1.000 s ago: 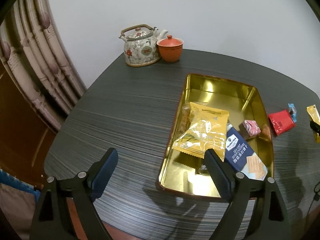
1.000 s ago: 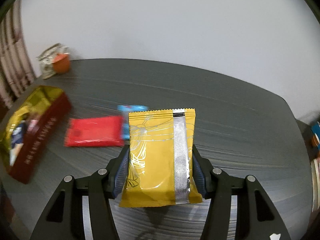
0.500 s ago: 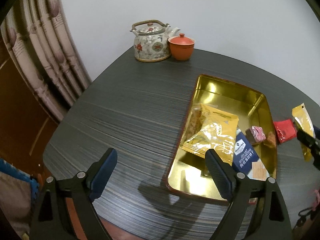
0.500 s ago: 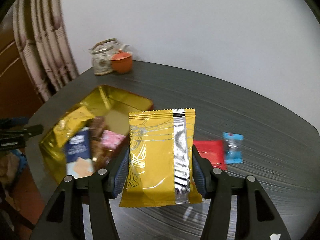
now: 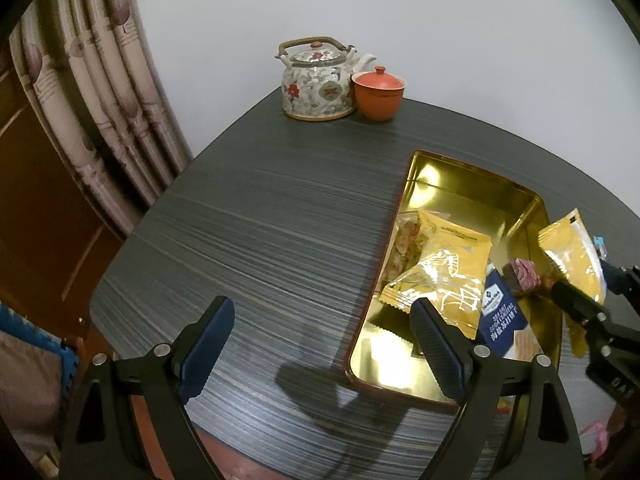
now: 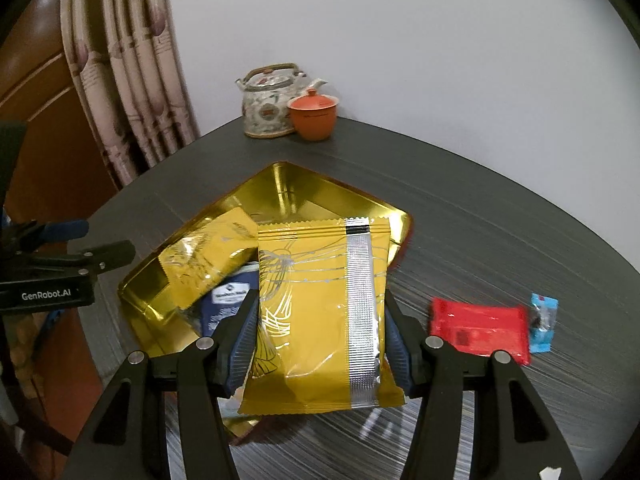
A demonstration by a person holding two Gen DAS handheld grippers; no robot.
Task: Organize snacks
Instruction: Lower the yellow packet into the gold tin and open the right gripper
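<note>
1. Right gripper (image 6: pixel 320 344) pinches a yellow packet (image 6: pixel 320 312) upright, held above the near end of the gold tin (image 6: pixel 280 196).
2. Left gripper (image 5: pixel 320 344) is spread wide with nothing in it, over the table (image 5: pixel 260 220) at the tin's 9 o'clock.
3. A red packet (image 6: pixel 478 328) and a blue candy (image 6: pixel 542 324) lie touching on the table at the tin's 3 o'clock.
4. A teapot (image 5: pixel 316 80) and a cup (image 5: pixel 378 94) stand at 12.

The far half of the gold tin (image 5: pixel 460 184) lies bare; its near half is crowded with a yellow packet (image 5: pixel 440 276) and a blue packet (image 5: pixel 500 312). Teapot (image 5: pixel 316 80) and lidded cup (image 5: pixel 378 94) block the table's far edge
</note>
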